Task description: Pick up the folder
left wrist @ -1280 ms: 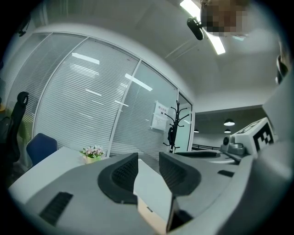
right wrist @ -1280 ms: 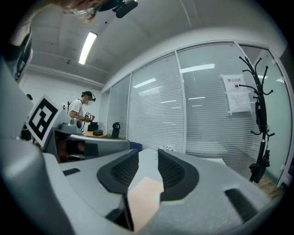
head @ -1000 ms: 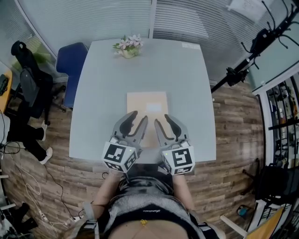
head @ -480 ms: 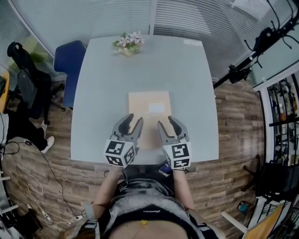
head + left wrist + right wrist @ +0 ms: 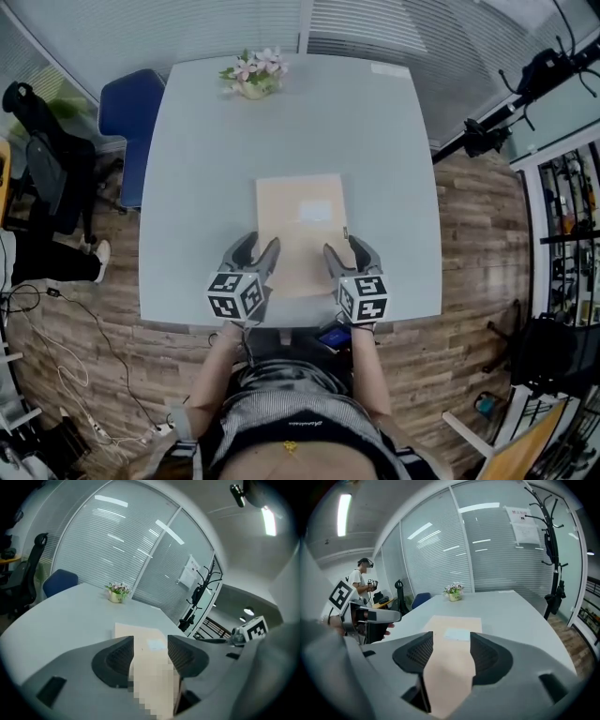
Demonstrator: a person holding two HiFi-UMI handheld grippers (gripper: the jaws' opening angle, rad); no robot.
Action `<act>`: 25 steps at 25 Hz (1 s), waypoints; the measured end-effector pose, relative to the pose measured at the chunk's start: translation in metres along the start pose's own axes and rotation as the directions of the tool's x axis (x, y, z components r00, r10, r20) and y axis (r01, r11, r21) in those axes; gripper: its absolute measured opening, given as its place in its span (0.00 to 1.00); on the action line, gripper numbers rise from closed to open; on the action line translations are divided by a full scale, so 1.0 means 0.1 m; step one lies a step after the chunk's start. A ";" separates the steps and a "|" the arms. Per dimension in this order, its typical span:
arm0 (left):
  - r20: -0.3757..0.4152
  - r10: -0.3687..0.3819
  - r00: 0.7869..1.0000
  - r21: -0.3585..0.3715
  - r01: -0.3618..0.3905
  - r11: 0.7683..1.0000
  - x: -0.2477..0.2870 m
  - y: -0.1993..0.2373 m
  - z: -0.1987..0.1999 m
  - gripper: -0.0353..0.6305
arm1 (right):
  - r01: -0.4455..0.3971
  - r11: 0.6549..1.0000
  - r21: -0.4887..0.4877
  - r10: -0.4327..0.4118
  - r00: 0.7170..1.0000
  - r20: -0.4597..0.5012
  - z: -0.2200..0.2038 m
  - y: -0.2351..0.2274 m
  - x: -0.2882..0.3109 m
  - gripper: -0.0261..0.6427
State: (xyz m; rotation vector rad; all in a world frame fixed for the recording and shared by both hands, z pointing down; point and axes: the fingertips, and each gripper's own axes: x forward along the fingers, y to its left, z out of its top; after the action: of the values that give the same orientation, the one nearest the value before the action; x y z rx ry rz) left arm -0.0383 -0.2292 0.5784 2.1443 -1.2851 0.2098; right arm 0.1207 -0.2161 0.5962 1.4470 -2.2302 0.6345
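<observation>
Both grippers are hanging low over the near end of the folder (image 5: 302, 225), which is lying flat on the grey table (image 5: 197, 187), closer to the person's edge than to the flower pot (image 5: 251, 80) at the far side. The left gripper (image 5: 255, 249) is sitting over the folder's left near edge and the right gripper (image 5: 349, 251) over its right near edge. In each gripper view the tan sheet is showing in the gap between the pads. Both pairs of jaws have just been opening and are standing spread, with the pads pressing on nothing. Whether any fingertip is already touching the table I cannot tell. Judged step: the approach for a two-sided pickup, grip not yet made. The folder looks thin and is lying flush, so a straight pinch from above would probably be closing on air or skidding over the cover. It would be better to be working one lower jaw under each side edge, or nudging the folder toward the table's near edge so an edge overhangs, then closing both sides together. Both grippers should be lifting evenly, since a thin folder held at one end is likely to be sagging or fanning open. The white label (image 5: 314, 211) is lying clear of both grip spots.
</observation>
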 end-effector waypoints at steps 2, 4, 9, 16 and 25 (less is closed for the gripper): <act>-0.029 0.004 1.000 -0.030 -0.005 1.000 0.05 0.10 -0.11 0.38 | 0.003 0.999 0.040 -0.002 0.999 -0.033 -0.13 -0.09 0.07 0.43; -0.052 0.012 0.999 -0.038 -0.014 0.999 0.10 0.19 -0.19 0.40 | 0.011 0.997 0.070 -0.007 0.998 -0.059 -0.23 -0.18 0.13 0.45; -0.111 0.013 0.994 -0.100 -0.024 0.995 0.23 0.37 -0.40 0.45 | 0.008 0.988 0.153 0.008 0.994 -0.106 -0.43 -0.36 0.29 0.50; -0.170 0.020 0.985 -0.172 -0.050 0.984 0.42 0.51 -0.63 0.50 | -0.024 0.977 0.211 0.066 0.979 -0.194 -0.74 -0.51 0.52 0.57; -0.255 0.019 0.967 -0.170 -0.064 0.983 0.57 0.55 -0.89 0.50 | -0.079 0.948 0.308 0.155 0.960 -0.234 -0.95 -0.52 0.70 0.58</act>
State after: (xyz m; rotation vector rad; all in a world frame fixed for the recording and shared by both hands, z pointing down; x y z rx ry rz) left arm -0.0394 -0.2382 0.6970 1.8736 -1.1557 0.3605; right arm 0.1503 -0.2321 0.7207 1.2805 -2.0931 1.1694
